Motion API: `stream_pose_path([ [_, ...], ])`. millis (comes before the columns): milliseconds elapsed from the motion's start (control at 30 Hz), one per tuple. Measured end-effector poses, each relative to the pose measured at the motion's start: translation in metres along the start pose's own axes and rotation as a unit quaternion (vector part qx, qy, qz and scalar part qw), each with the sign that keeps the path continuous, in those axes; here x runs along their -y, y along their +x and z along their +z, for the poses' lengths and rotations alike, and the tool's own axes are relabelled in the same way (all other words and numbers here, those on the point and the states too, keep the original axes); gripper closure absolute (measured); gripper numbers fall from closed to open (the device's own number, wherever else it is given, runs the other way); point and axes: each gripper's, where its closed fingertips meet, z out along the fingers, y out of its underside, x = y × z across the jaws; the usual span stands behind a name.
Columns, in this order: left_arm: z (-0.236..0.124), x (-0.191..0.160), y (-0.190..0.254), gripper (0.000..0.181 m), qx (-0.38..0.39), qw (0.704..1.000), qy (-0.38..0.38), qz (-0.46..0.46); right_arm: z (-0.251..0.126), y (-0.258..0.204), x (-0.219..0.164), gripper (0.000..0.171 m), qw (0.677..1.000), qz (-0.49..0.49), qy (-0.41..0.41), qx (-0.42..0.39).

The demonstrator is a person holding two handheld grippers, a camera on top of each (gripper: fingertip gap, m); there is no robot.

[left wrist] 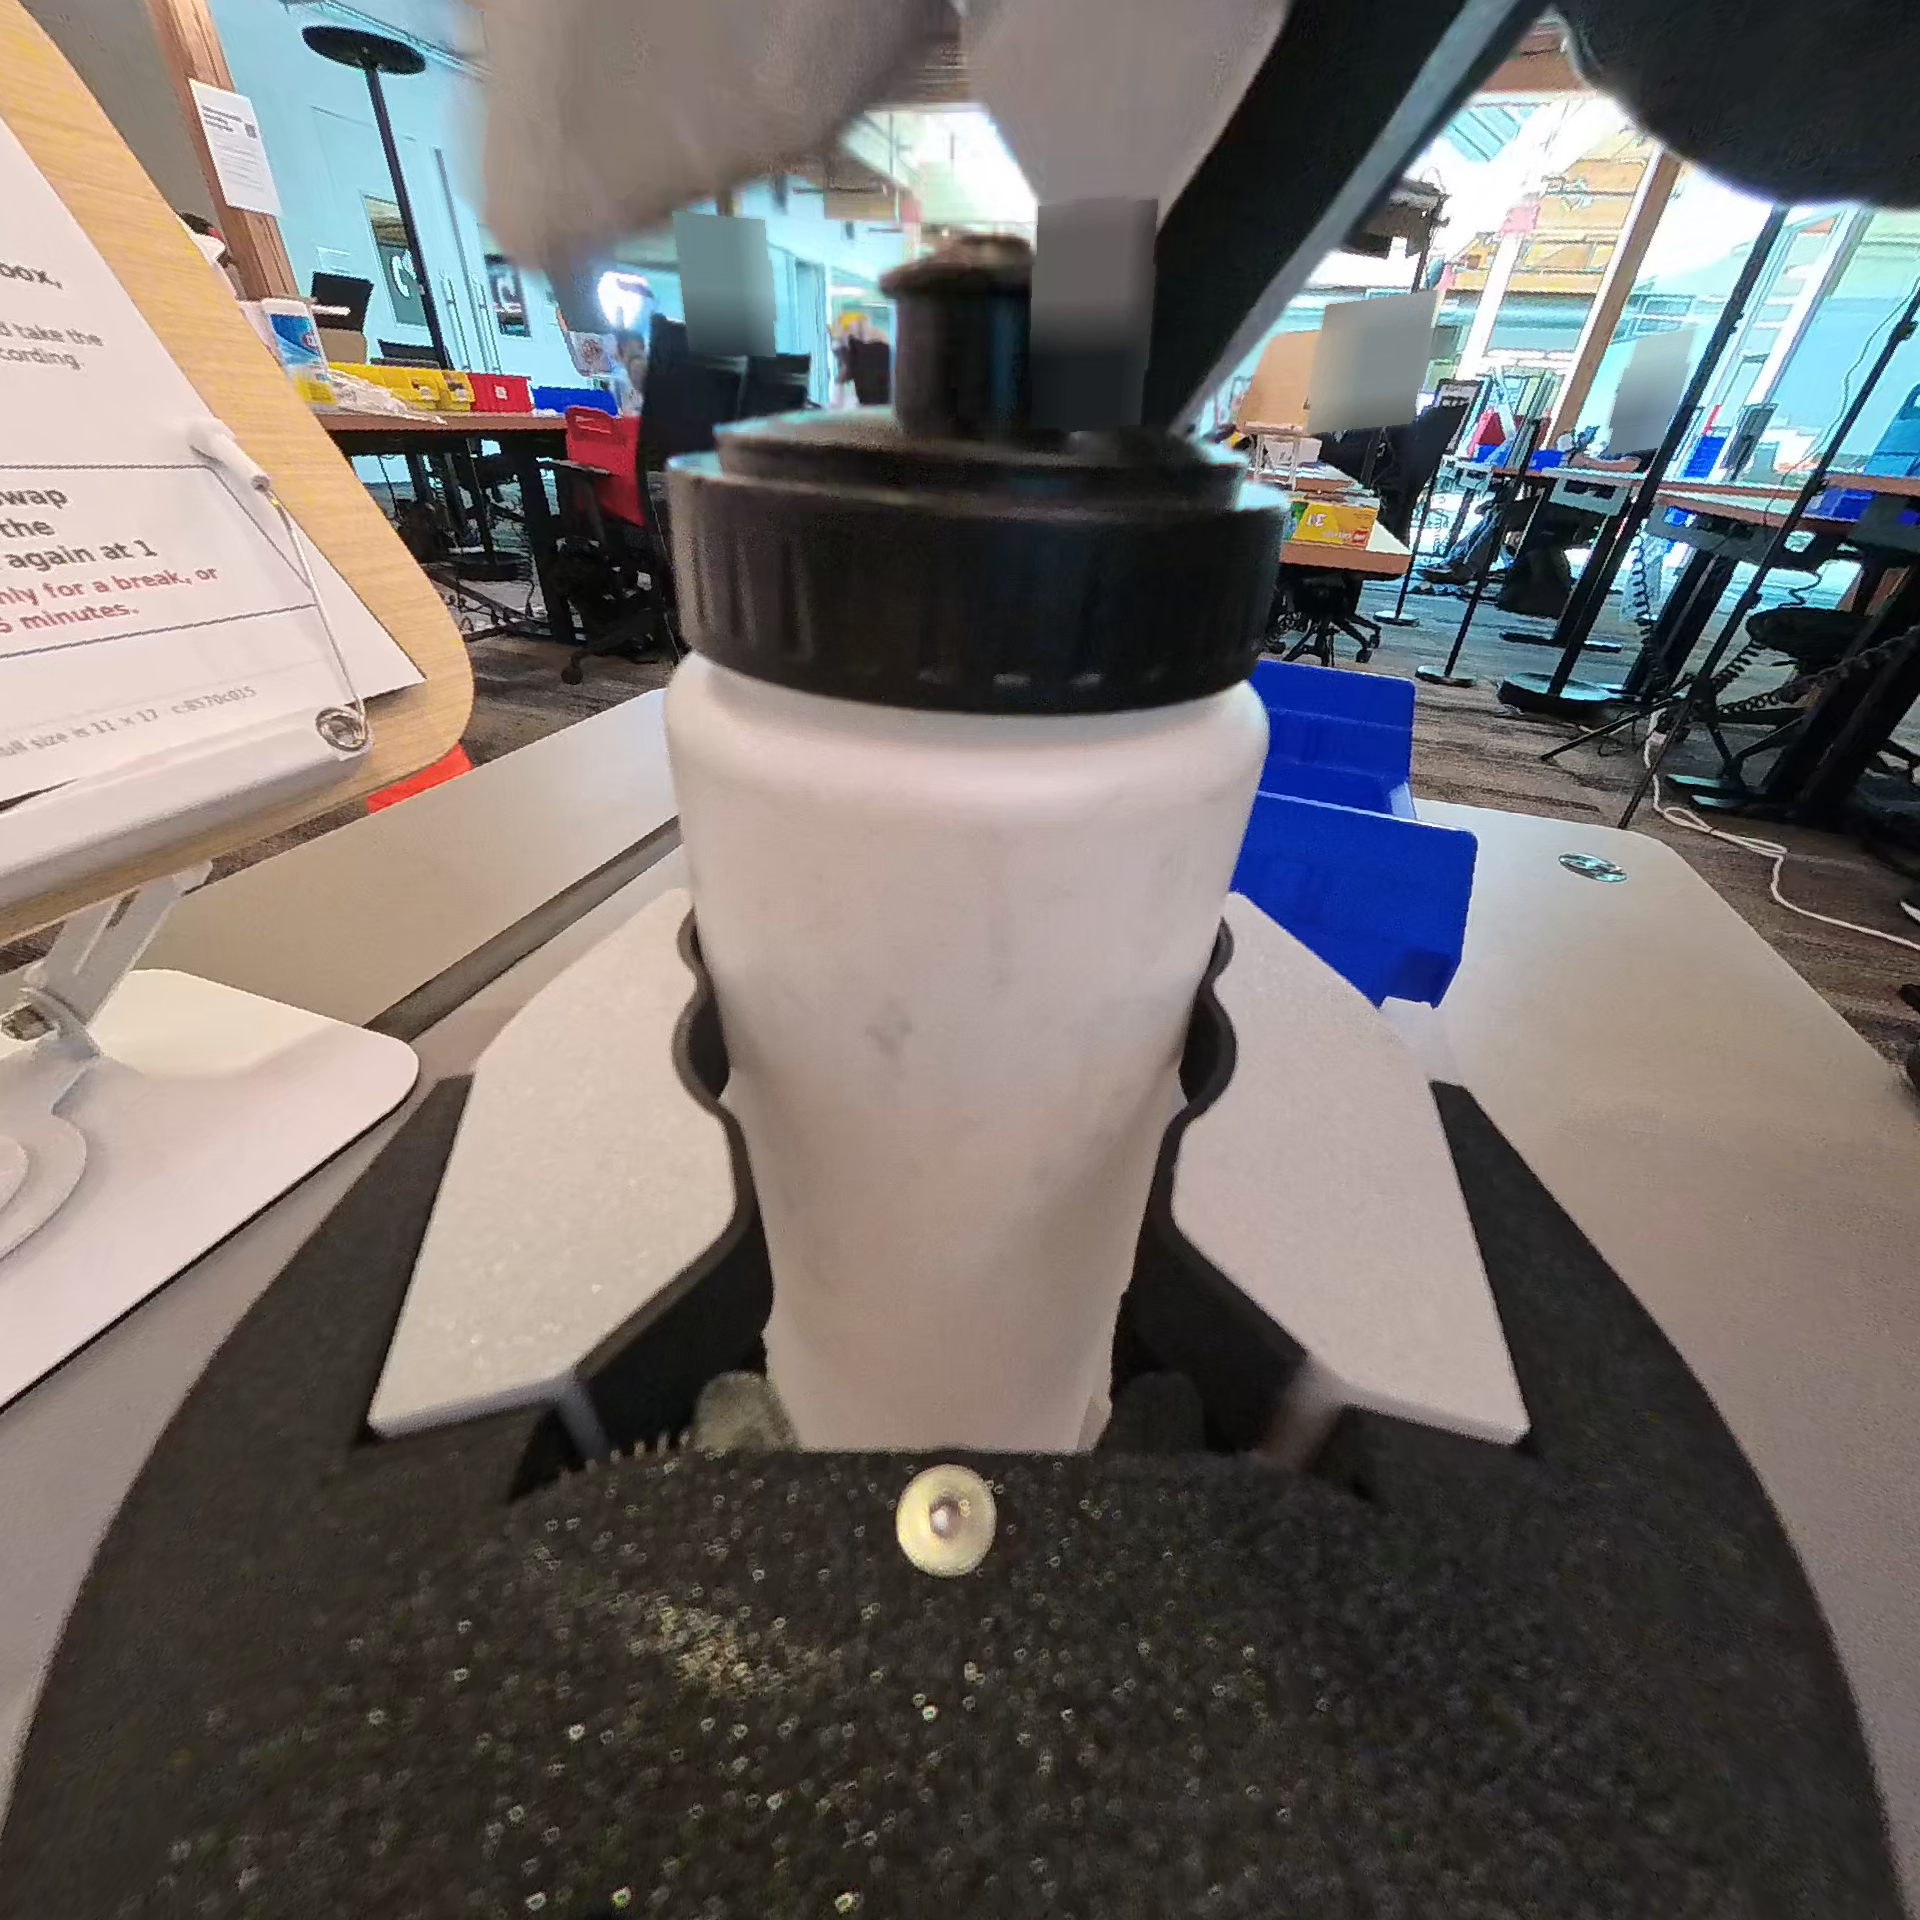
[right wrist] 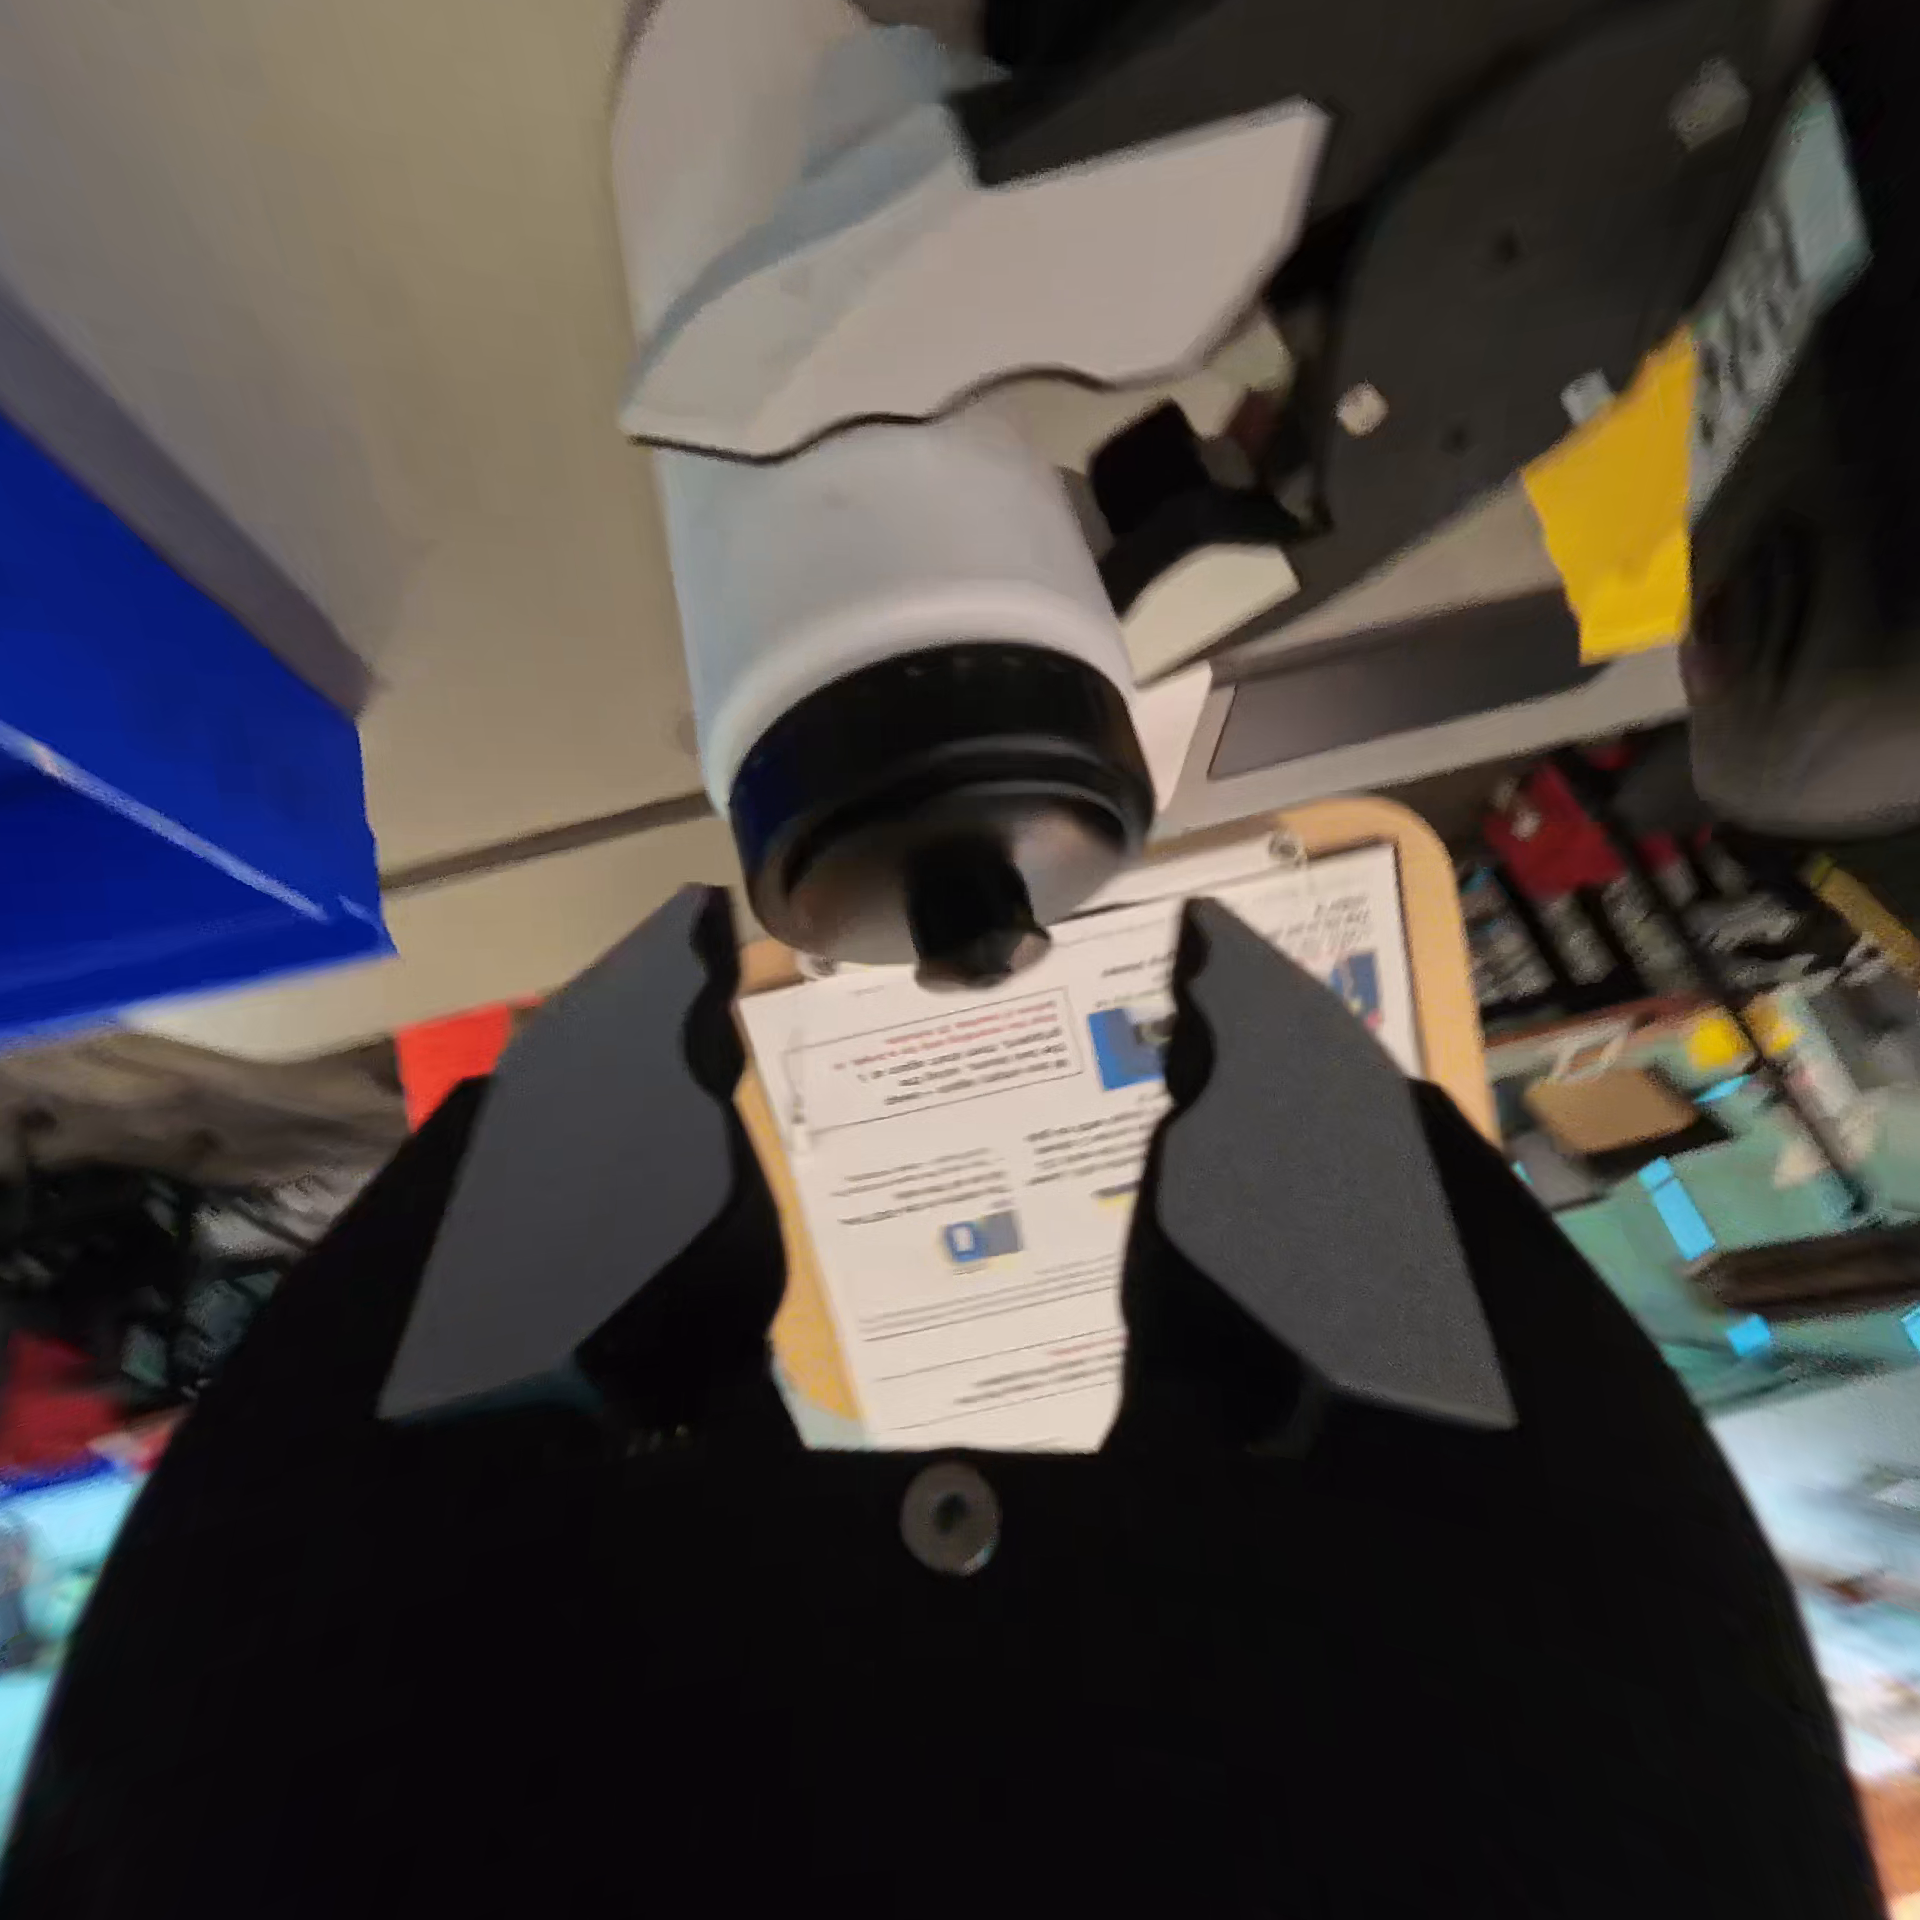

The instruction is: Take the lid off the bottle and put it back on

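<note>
Bottle (left wrist: pixel 966 1039) base hidden between left tongs (left wrist: pixel 961 997). Right tongs (left wrist: pixel 831 125) above lid (left wrist: pixel 977 571) smeared, cut by top edge. Blue bin (left wrist: pixel 1351 831) half hidden behind bottle. Clipboard sheet (right wrist: pixel 966 1174) blurred, partly covered by right tongs (right wrist: pixel 961 987).

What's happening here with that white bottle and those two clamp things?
A person is working a hand-held gripper in each hand. The left hand-held gripper is clamped around the body of a white bottle, holding it upright over a light table. The bottle's black lid is on it. The right hand-held gripper is open, facing the lid head-on with its fingers just short of it, not gripping. A blue bin sits behind.
</note>
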Motion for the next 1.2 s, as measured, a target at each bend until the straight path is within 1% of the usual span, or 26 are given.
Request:
stream_pose_path([
  [33, 0.000, 0.000, 0.000, 0.094, 0.000, 1.000, 0.000, -0.001, -0.003, 0.002, -0.004, 0.076, 0.998, 0.063, 0.004, -0.007],
  [67, 0.000, 0.000, 0.000, 0.094, 0.000, 1.000, 0.000, -0.002, -0.006, 0.002, -0.007, 0.068, 0.990, 0.140, 0.014, -0.004],
  [100, 0.000, 0.000, 0.000, 0.094, -0.001, 1.000, 0.000, -0.002, -0.010, 0.000, -0.008, 0.063, 0.973, 0.226, 0.031, 0.007],
  [133, 0.000, 0.000, 0.000, 0.094, 0.000, 1.000, 0.000, -0.002, -0.014, -0.002, -0.005, 0.056, 0.946, 0.318, 0.055, 0.027],
  [167, 0.001, 0.000, 0.000, 0.094, 0.000, 1.000, 0.000, -0.002, -0.018, -0.003, -0.001, 0.057, 0.908, 0.407, 0.083, 0.051],
  [233, 0.001, 0.000, 0.000, 0.094, 0.000, 1.000, 0.001, -0.003, -0.024, -0.001, 0.011, 0.063, 0.807, 0.564, 0.141, 0.107],
  [267, 0.001, 0.000, 0.000, 0.094, 0.000, 1.000, 0.001, -0.003, -0.026, 0.001, 0.014, 0.075, 0.750, 0.629, 0.159, 0.131],
  [300, 0.001, 0.000, 0.000, 0.094, 0.000, 1.000, 0.002, -0.004, -0.027, 0.003, 0.019, 0.081, 0.690, 0.682, 0.182, 0.161],
  [333, 0.001, 0.000, 0.000, 0.094, -0.001, 1.000, 0.002, -0.004, -0.028, 0.005, 0.023, 0.083, 0.635, 0.724, 0.199, 0.182],
  [367, 0.001, -0.001, 0.000, 0.094, 0.000, 1.000, 0.002, -0.005, -0.025, 0.005, 0.024, 0.086, 0.590, 0.757, 0.204, 0.192],
  [400, 0.001, -0.001, 0.000, 0.094, 0.000, 1.000, 0.002, -0.005, -0.023, 0.005, 0.026, 0.087, 0.561, 0.776, 0.208, 0.197],
  [433, 0.001, -0.001, 0.000, 0.094, 0.001, 1.000, 0.001, -0.006, -0.019, 0.003, 0.026, 0.087, 0.548, 0.789, 0.200, 0.192],
  [467, 0.001, -0.001, 0.000, 0.094, 0.001, 1.000, 0.001, -0.006, -0.016, 0.002, 0.021, 0.097, 0.543, 0.801, 0.185, 0.173],
  [533, 0.001, -0.001, 0.000, 0.094, 0.001, 1.000, 0.001, -0.007, -0.012, 0.001, 0.016, 0.108, 0.530, 0.816, 0.163, 0.162],
  [567, 0.001, -0.001, 0.000, 0.094, 0.001, 1.000, 0.001, -0.007, -0.011, -0.001, 0.014, 0.106, 0.524, 0.822, 0.149, 0.163],
  [600, 0.001, -0.001, 0.000, 0.094, 0.001, 1.000, 0.001, -0.007, -0.009, -0.003, 0.011, 0.097, 0.520, 0.828, 0.134, 0.163],
  [633, 0.001, -0.001, 0.000, 0.094, 0.000, 1.000, 0.001, -0.007, -0.008, -0.004, 0.008, 0.092, 0.520, 0.831, 0.122, 0.158],
  [733, 0.001, -0.001, 0.000, 0.094, 0.000, 1.000, 0.001, -0.008, -0.008, -0.007, -0.005, 0.075, 0.538, 0.830, 0.078, 0.127],
  [900, 0.001, -0.001, 0.000, 0.094, -0.001, 1.000, 0.000, -0.010, -0.003, -0.012, 0.017, 0.072, 0.514, 0.832, 0.081, 0.191],
  [933, 0.001, -0.001, 0.000, 0.094, -0.001, 1.000, 0.000, -0.010, -0.001, -0.014, 0.021, 0.073, 0.513, 0.831, 0.079, 0.203],
  [967, 0.001, -0.001, 0.000, 0.094, -0.001, 1.000, 0.000, -0.011, -0.001, -0.014, 0.026, 0.096, 0.508, 0.830, 0.083, 0.215],
  [1000, 0.001, -0.001, -0.001, 0.094, -0.001, 1.000, 0.000, -0.012, -0.001, -0.013, 0.028, 0.098, 0.502, 0.833, 0.086, 0.216],
  [1033, 0.001, -0.001, -0.001, 0.094, -0.002, 1.000, 0.000, -0.013, -0.001, -0.013, 0.028, 0.098, 0.508, 0.829, 0.086, 0.216],
  [1067, 0.001, -0.001, -0.001, 0.094, -0.002, 1.000, 0.000, -0.014, -0.001, -0.013, 0.027, 0.098, 0.525, 0.819, 0.082, 0.216],
  [1133, 0.000, -0.001, 0.000, 0.094, -0.003, 1.000, 0.000, -0.013, -0.002, -0.014, 0.026, 0.098, 0.559, 0.794, 0.080, 0.223],
  [1200, 0.001, -0.001, 0.000, 0.094, -0.004, 1.000, -0.001, -0.012, -0.002, -0.015, 0.026, 0.098, 0.605, 0.756, 0.084, 0.235],
])
